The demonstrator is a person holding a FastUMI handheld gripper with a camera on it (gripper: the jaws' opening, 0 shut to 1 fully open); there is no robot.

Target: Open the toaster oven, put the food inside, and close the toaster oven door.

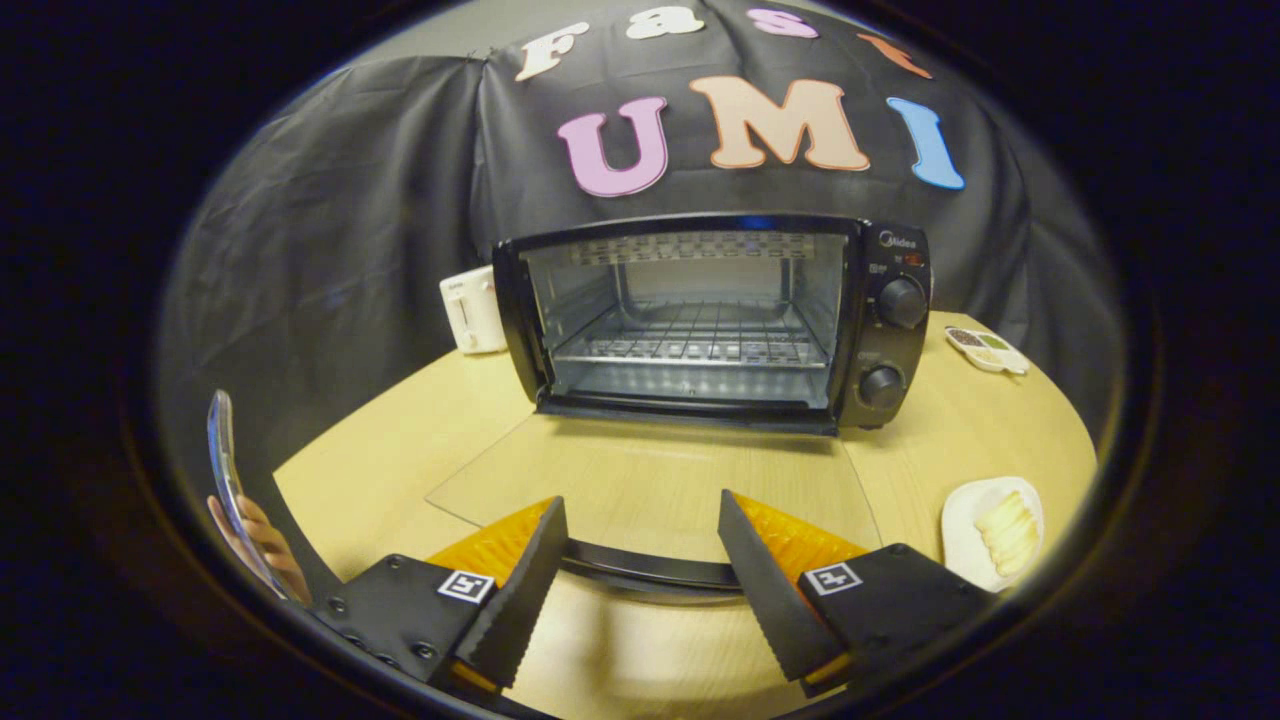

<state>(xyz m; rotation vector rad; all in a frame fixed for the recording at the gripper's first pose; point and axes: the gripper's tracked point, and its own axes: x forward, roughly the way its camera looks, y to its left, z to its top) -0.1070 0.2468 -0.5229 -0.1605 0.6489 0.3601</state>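
A black toaster oven (pixel 715 320) stands on the wooden table with its glass door (pixel 650 485) swung fully down and lying flat toward me. Its inside shows a wire rack (pixel 695 345) with nothing on it. The door's dark handle (pixel 645 570) runs across between my fingers. My gripper (pixel 635 560) is open, its fingers spread to either side of the handle and not pressing on it. A white plate (pixel 965 540) carrying pale food strips (pixel 1008 530) sits on the table to the right of my right finger.
A white appliance (pixel 475 310) stands left of the oven by the cloth wall. A small white dish with compartments (pixel 988 350) lies behind the oven's right side. A person's hand (pixel 265 545) holding a phone (pixel 225 470) shows at the left.
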